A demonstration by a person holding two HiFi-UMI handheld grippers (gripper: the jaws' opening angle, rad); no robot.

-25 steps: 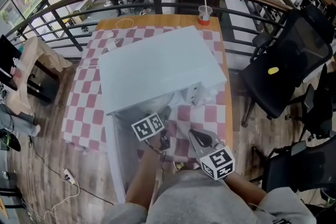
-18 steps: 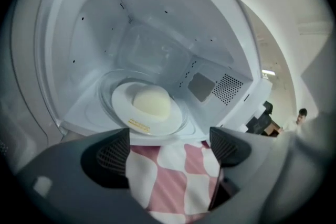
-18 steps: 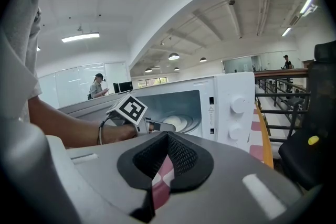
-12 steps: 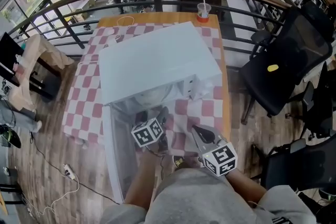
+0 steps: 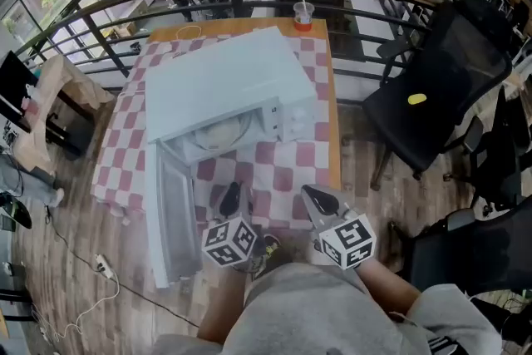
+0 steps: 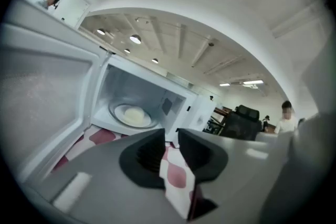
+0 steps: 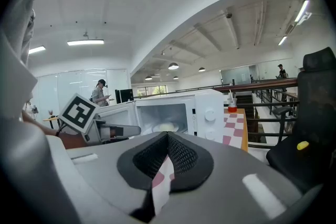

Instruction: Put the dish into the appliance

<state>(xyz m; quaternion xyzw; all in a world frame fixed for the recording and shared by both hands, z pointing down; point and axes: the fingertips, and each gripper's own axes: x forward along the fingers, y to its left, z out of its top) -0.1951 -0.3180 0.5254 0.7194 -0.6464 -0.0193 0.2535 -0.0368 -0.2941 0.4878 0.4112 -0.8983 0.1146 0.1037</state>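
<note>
Pulled back from the white microwave oven [image 5: 223, 87] ahead, left gripper [image 5: 229, 200] has just been closing its empty jaws, leaving a narrow gap, pale round dish [image 6: 133, 114] delivered inside; right gripper [image 5: 317, 200] clenched, empty.

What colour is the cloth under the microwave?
Red and white checks, like a picnic blanket. The tablecloth shows best in the head view.

The dish [image 6: 134, 114], shallow and round with something pale on it, lies flat inside the white microwave [image 5: 224, 87] before me. The microwave stands on the worktop [image 5: 241, 27], its door [image 5: 166, 212] swung wide open.
</note>
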